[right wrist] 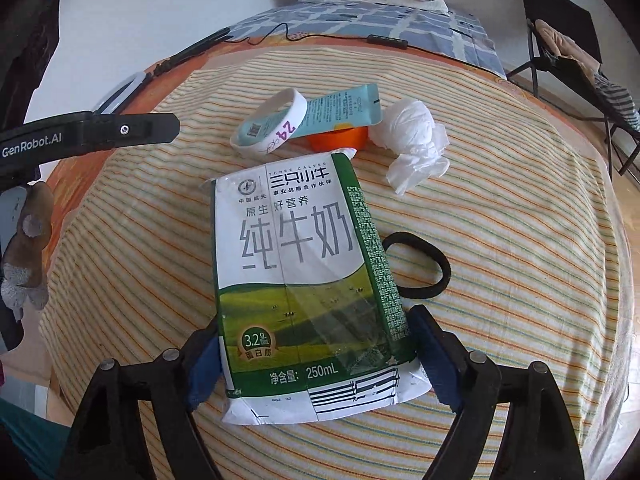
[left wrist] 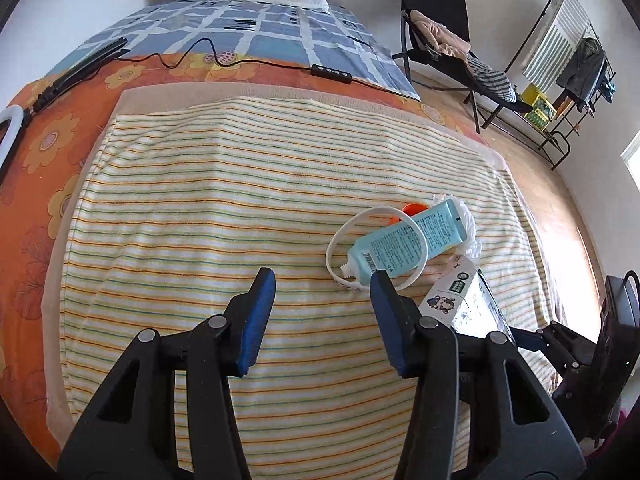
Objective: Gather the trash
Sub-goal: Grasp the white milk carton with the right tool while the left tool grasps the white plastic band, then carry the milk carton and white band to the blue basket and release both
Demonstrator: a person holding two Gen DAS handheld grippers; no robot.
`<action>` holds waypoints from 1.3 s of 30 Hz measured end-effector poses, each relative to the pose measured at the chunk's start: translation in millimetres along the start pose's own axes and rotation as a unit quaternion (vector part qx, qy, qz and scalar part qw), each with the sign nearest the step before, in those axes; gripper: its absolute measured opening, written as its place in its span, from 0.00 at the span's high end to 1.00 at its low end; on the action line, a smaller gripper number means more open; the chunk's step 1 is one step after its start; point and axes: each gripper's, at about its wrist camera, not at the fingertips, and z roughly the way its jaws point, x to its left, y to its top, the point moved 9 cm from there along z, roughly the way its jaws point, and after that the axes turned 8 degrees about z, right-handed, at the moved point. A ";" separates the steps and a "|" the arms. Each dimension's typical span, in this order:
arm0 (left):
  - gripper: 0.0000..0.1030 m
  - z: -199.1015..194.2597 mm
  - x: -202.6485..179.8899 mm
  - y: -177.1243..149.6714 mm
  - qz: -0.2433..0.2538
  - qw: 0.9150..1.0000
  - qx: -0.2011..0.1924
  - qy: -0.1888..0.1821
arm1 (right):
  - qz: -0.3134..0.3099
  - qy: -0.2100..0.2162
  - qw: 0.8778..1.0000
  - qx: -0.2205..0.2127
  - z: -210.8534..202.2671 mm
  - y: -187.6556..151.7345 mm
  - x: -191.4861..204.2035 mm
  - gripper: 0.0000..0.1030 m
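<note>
- Right gripper is pinching the near end of the milk carton, so pickup looks underway.
- Left gripper is spread wide, holding nothing.
- Next up, probably: lift the carton clear of the black hair tie.

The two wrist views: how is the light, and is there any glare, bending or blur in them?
Left wrist view: daylight from the right brightens the floor; the stripes of the towel bow outward, and the left gripper looks sharp. Right wrist view: soft light, a pale sheen on the milk carton between the fingers of the right gripper; edges bend strongly.
</note>
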 end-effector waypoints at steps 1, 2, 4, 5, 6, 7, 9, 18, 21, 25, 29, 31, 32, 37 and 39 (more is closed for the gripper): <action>0.51 3.9 -0.5 3.6 -0.001 1.000 -0.001 -0.001 | 0.008 -0.001 1.000 0.000 -1.7 0.0 -4.5 0.16; 0.51 7.3 -1.3 7.1 0.000 1.000 -0.003 -0.002 | 0.016 0.004 1.000 0.002 -2.8 -0.5 -8.4 0.16; 0.53 15.1 -1.6 13.4 -0.004 1.000 -0.005 -0.007 | 0.028 0.011 1.000 0.010 -4.3 -2.7 -14.3 0.16; 0.56 20.2 -1.1 15.8 -0.008 1.000 -0.004 -0.011 | 0.030 0.014 0.999 0.011 -5.1 -3.0 -15.9 0.16; 0.62 25.9 -1.1 17.3 -0.012 1.000 0.001 -0.018 | 0.031 0.017 0.999 0.012 -6.0 -3.2 -16.5 0.16; 0.66 32.0 -0.7 19.2 -0.018 0.999 0.007 -0.025 | 0.032 0.020 0.999 0.011 -6.8 -3.4 -16.7 0.16; 0.68 41.7 -0.9 21.8 -0.021 0.999 0.020 -0.033 | 0.033 0.026 0.999 0.010 -7.8 -2.5 -16.1 0.16; 0.93 57.6 -6.8 30.6 0.008 0.999 0.031 -0.016 | 0.032 0.031 0.999 0.011 -2.3 1.0 -16.4 0.15; 0.95 59.9 -7.8 29.4 0.019 0.999 0.029 0.000 | 0.028 0.023 0.999 0.010 -0.5 2.5 -15.7 0.13; 0.99 51.7 -6.2 27.9 0.011 1.000 0.018 -0.004 | 0.017 0.011 1.000 0.007 1.9 2.2 -12.8 0.10; 1.00 34.4 -4.3 27.5 0.020 1.000 0.001 0.006 | 0.004 -0.002 1.000 0.002 2.3 -0.2 -10.9 0.12; 1.00 24.5 -4.9 27.2 0.022 1.000 -0.006 0.005 | -0.001 -0.007 1.000 -0.002 0.7 -1.3 -10.0 0.16; 1.00 18.9 -5.0 27.0 0.024 1.000 -0.010 0.006 | -0.002 -0.007 1.000 -0.004 0.1 -1.4 -9.6 0.16; 1.00 -7.6 -7.4 23.9 0.030 0.999 -0.027 0.002 | -0.001 0.007 1.000 -0.011 -5.4 -4.0 -4.5 0.17; 1.00 -13.9 -8.0 19.7 0.032 0.999 -0.026 0.002 | -0.003 0.010 1.000 -0.015 -9.2 -5.6 -1.6 0.17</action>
